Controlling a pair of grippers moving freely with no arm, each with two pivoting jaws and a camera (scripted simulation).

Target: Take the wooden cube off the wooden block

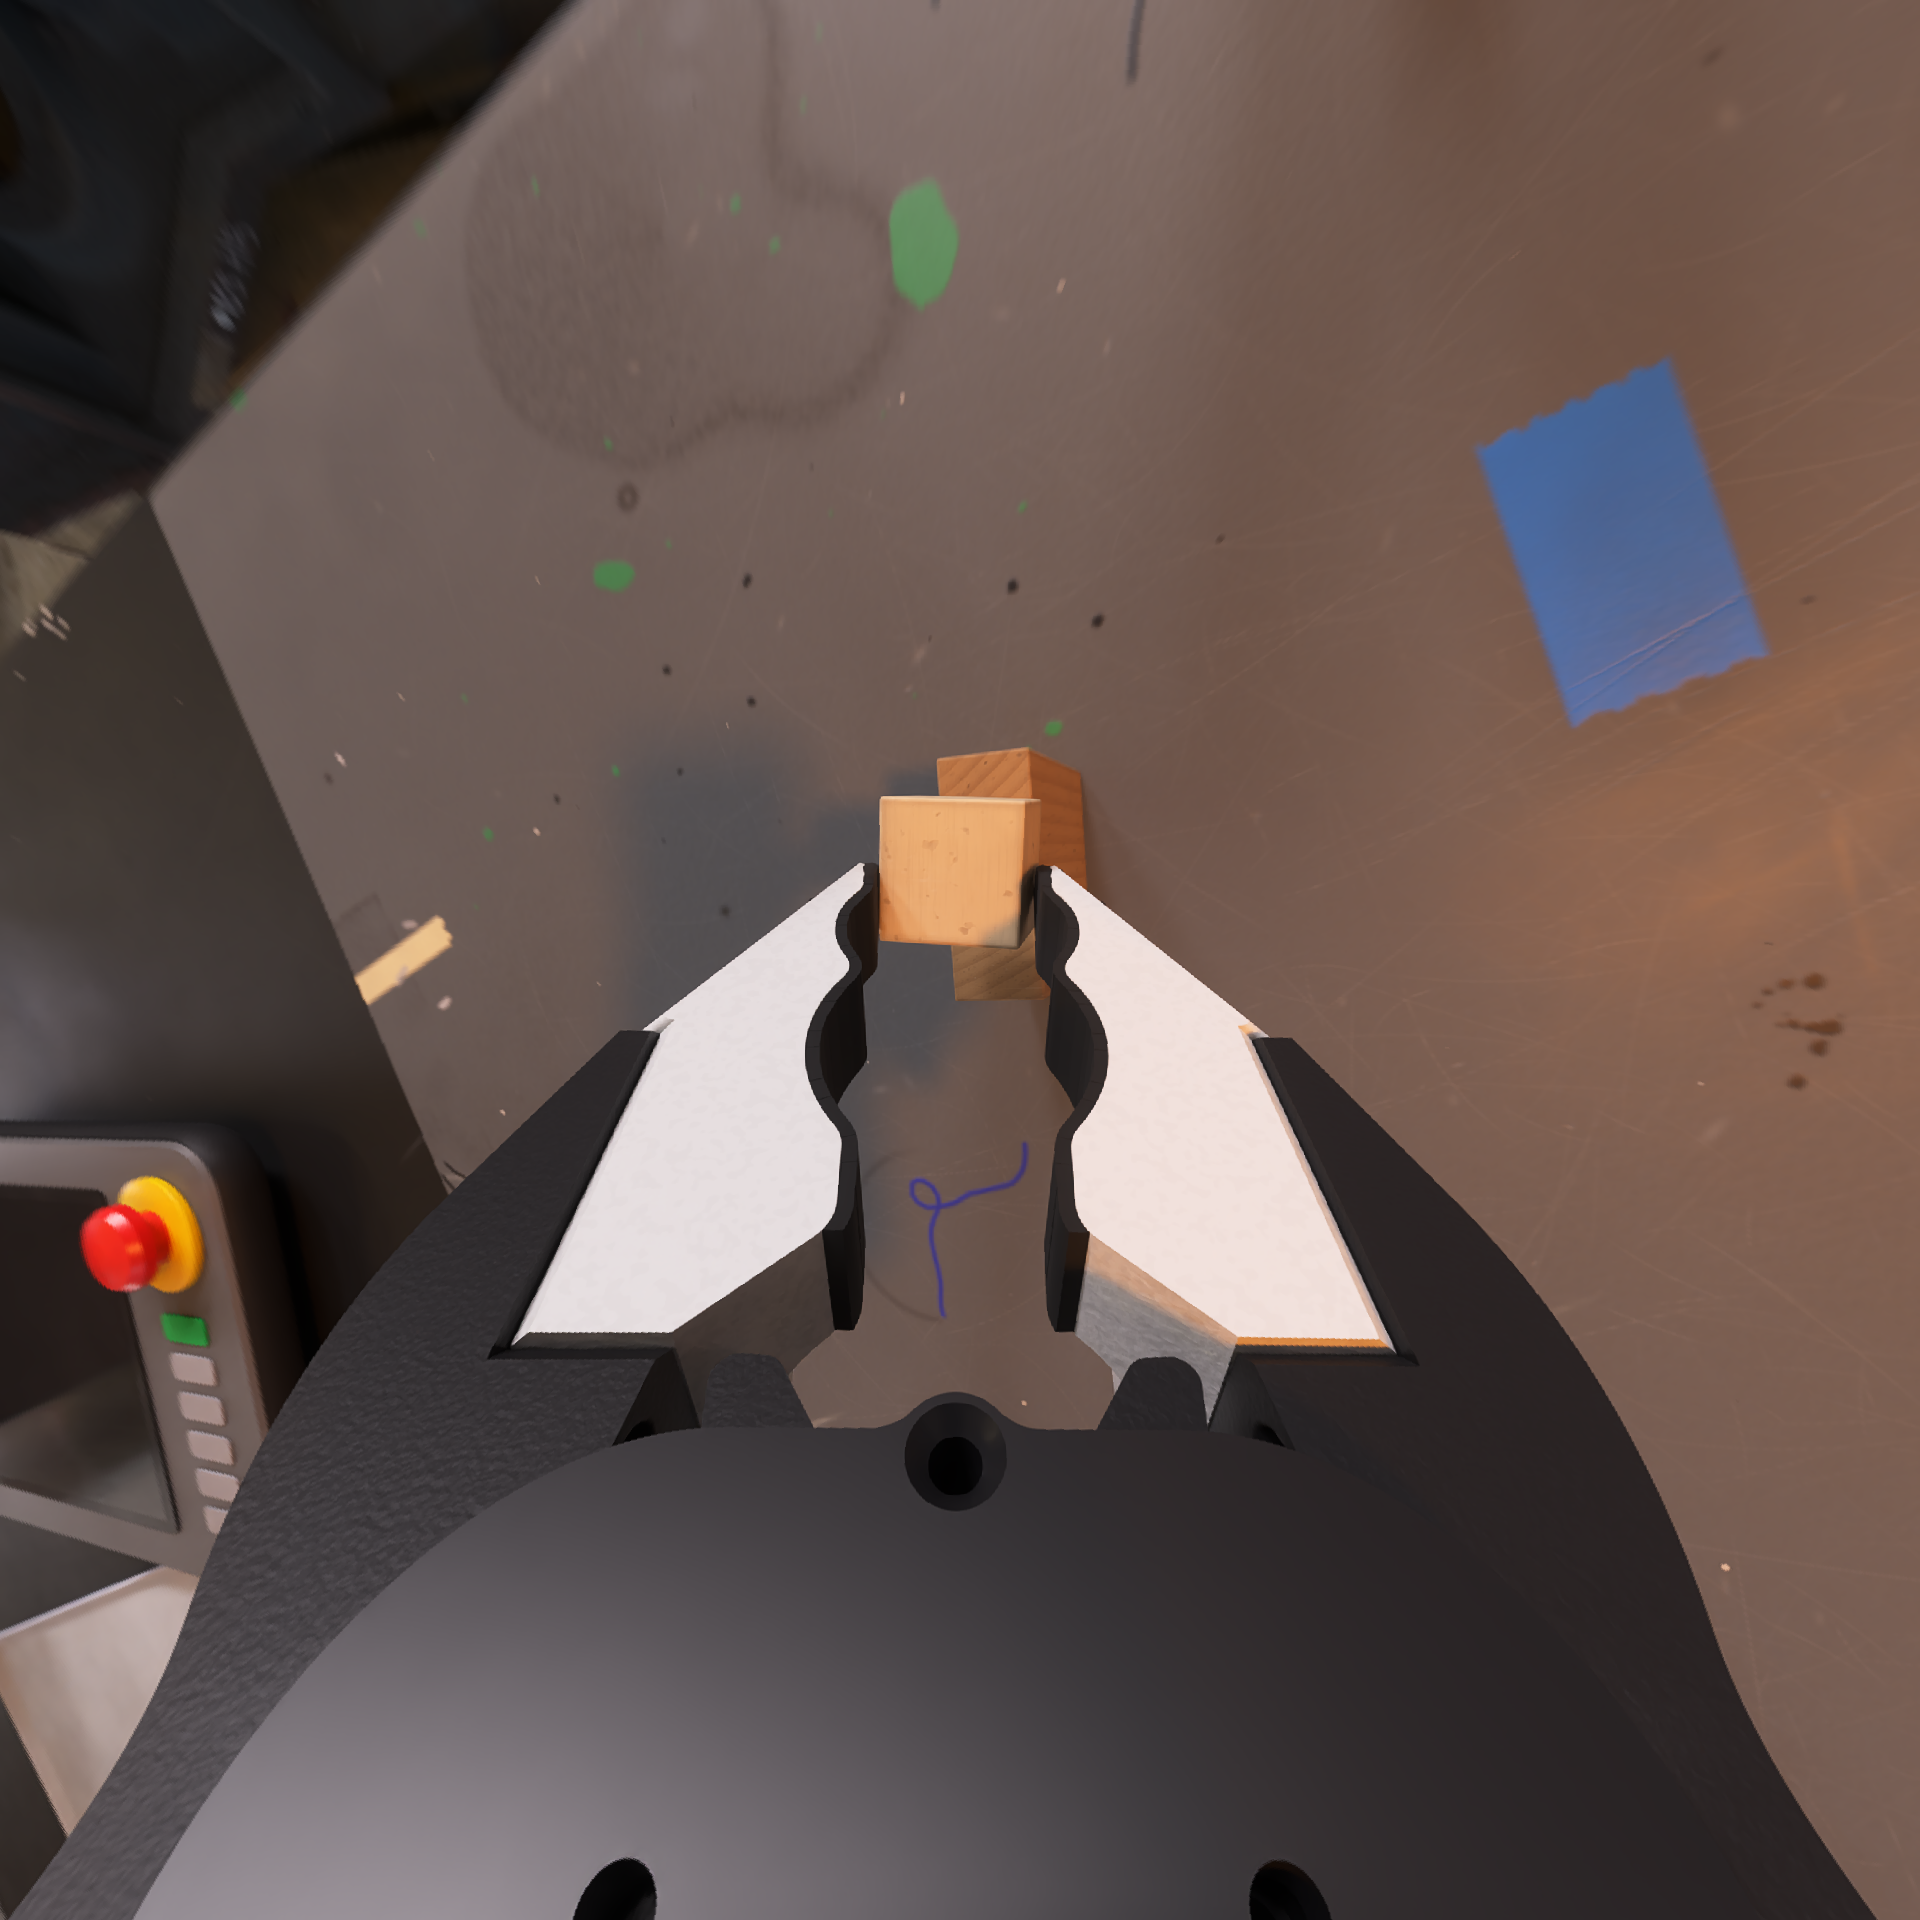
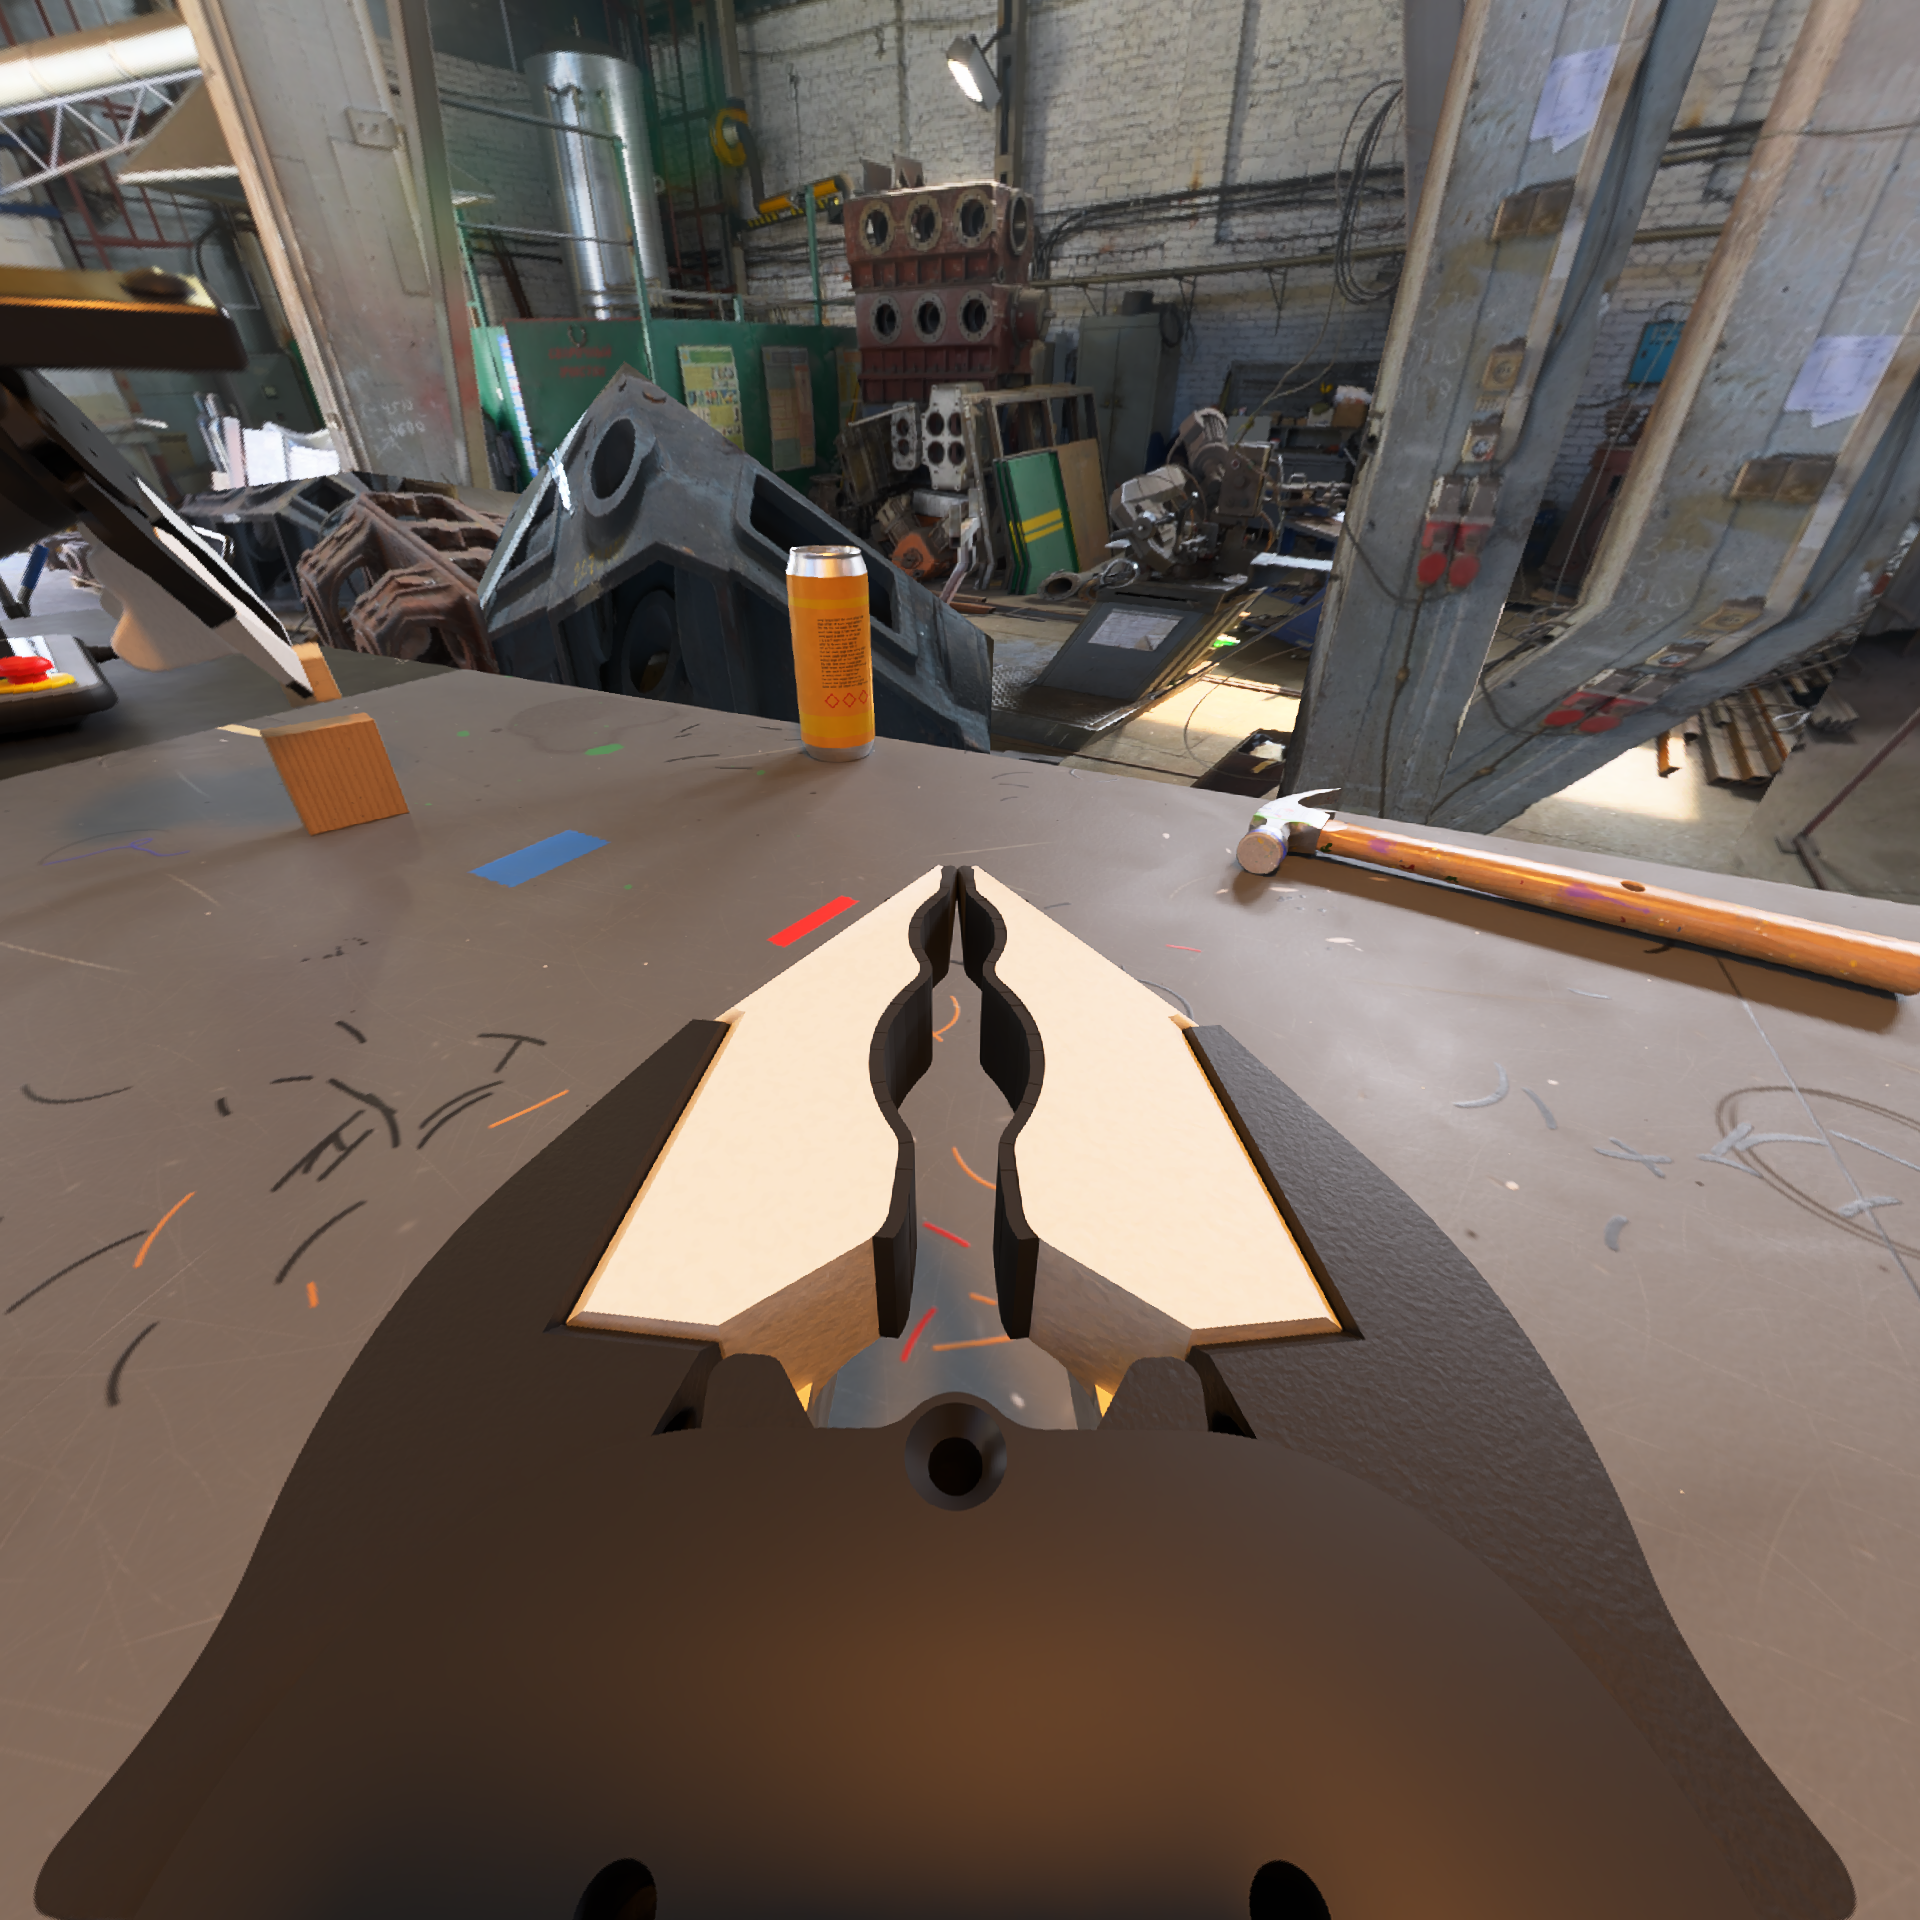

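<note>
My left gripper [image 1: 956,883] is shut on the light wooden cube [image 1: 951,868], pinching its two sides with the fingertips. The darker wooden block [image 1: 1039,800] stands on the brown table right under and behind the cube. In the right wrist view the left gripper [image 2: 301,681] reaches in from the upper left and holds the cube [image 2: 317,670] just above the block [image 2: 332,774], with a small gap between them. My right gripper [image 2: 958,873] is shut and empty, low over the middle of the table, well right of the block.
An orange can [image 2: 829,649] stands at the table's far edge. A hammer [image 2: 1558,894] lies at the right. Blue tape [image 2: 538,857] and red tape [image 2: 812,921] are stuck flat on the table. A control pendant with a red stop button [image 1: 135,1236] sits beyond the left edge.
</note>
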